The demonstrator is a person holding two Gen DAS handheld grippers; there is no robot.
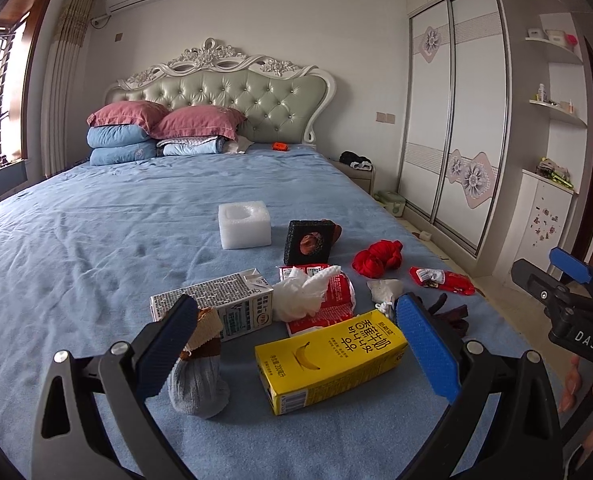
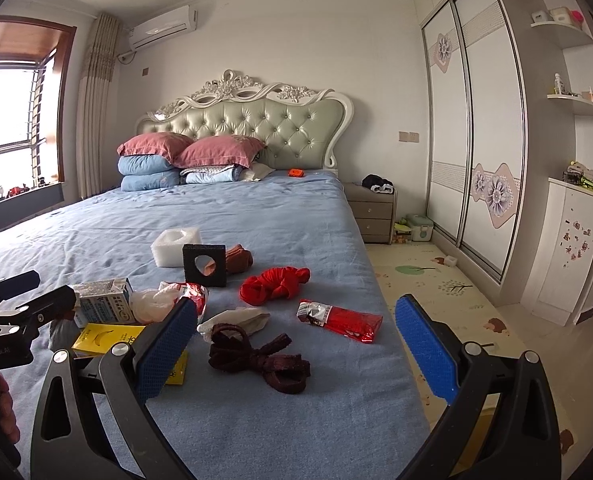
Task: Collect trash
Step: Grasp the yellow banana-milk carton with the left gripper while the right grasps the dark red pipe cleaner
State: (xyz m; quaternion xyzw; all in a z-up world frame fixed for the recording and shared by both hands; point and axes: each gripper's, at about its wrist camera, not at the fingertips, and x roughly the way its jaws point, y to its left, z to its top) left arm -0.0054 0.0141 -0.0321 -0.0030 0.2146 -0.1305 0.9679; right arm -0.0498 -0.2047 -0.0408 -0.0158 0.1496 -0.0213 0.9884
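Trash lies scattered on the blue bed [image 1: 96, 240]. A yellow banana milk carton [image 1: 328, 360] lies between the fingers of my open left gripper [image 1: 296, 344]. Behind it are a grey-white milk carton [image 1: 216, 308], a crumpled white tissue [image 1: 304, 292] on a red wrapper [image 1: 336, 304], a white foam block [image 1: 244, 224] and a black foam square [image 1: 308, 242]. My right gripper [image 2: 296, 344] is open and empty above a dark brown cloth strip [image 2: 264, 356]. A red snack wrapper [image 2: 340, 320] lies just beyond it.
A grey rolled sock [image 1: 200, 376] lies by the left finger. A red sock bundle [image 2: 276, 284], a white sock [image 2: 236, 318] and brown socks [image 2: 240, 258] lie among the trash. The bed edge drops to a patterned floor mat [image 2: 436, 288] on the right. Wardrobe [image 2: 472, 140] stands right.
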